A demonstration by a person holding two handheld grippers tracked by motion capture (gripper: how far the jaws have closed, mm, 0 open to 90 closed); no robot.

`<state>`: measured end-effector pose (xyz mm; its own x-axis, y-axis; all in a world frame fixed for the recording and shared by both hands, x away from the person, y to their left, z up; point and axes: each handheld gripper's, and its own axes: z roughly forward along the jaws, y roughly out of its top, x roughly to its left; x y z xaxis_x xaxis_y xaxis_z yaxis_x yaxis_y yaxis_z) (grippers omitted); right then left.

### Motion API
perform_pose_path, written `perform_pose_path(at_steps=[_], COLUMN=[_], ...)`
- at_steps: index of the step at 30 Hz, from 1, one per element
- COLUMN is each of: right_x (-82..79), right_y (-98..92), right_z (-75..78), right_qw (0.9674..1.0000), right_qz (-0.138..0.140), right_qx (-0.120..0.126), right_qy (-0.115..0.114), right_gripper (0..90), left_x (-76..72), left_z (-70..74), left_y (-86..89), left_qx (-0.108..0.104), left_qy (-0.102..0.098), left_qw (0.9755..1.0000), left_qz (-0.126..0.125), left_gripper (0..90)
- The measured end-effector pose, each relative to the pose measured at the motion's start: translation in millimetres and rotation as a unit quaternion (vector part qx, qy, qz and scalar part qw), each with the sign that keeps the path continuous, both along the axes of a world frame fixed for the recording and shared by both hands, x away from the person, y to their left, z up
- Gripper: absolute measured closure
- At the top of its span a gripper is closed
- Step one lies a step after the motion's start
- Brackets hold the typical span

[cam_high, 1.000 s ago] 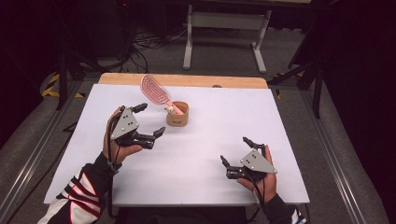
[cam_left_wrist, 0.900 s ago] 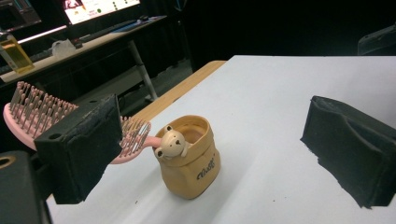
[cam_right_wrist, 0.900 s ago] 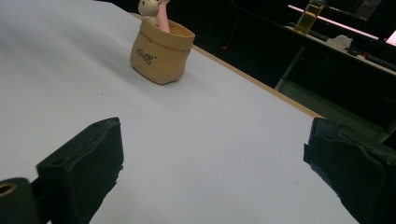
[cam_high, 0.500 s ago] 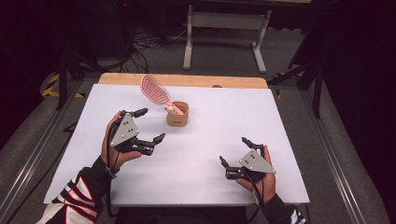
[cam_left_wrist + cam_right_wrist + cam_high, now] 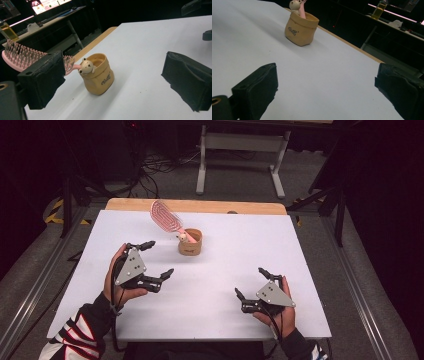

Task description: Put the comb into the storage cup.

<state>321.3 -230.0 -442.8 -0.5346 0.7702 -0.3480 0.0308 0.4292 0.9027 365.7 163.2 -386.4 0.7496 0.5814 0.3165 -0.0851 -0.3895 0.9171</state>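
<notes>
Now both sit released: left gripper (image 5: 152,259) hovers near the tan cup (image 5: 190,242) holding the pink hairbrush (image 5: 165,215), right gripper (image 5: 251,283) well apart on the white surface (image 5: 240,250).

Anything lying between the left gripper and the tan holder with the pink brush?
Nothing. In the high view, bare white table separates the left gripper from the holder; the left gripper view shows the same.
</notes>
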Motion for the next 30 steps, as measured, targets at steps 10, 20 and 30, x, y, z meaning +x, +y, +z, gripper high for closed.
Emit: perform_pose_path(at_steps=[10,20,30], right_x=[0.1,-2.1,-3.5], right_y=[0.2,0.6,1.5], right_z=[0.3,1.6,2.2], right_qw=[1.0000,1.0000,0.9999], right_qz=[0.003,0.005,0.006], right_qx=[-0.002,-0.003,-0.003], right_qy=[-0.002,-0.007,-0.009], right_gripper=[4.6,4.6,4.6], left_x=[-6.5,-17.6,-24.3], left_z=[-12.0,-20.3,-30.0], left_y=[5.5,9.9,15.5], left_qx=[0.015,0.029,0.036], left_qy=[0.006,0.003,0.006], left_qw=[0.9999,0.9996,0.9993], left_qz=[0.001,0.000,0.004], left_gripper=[5.5,5.6,5.4])
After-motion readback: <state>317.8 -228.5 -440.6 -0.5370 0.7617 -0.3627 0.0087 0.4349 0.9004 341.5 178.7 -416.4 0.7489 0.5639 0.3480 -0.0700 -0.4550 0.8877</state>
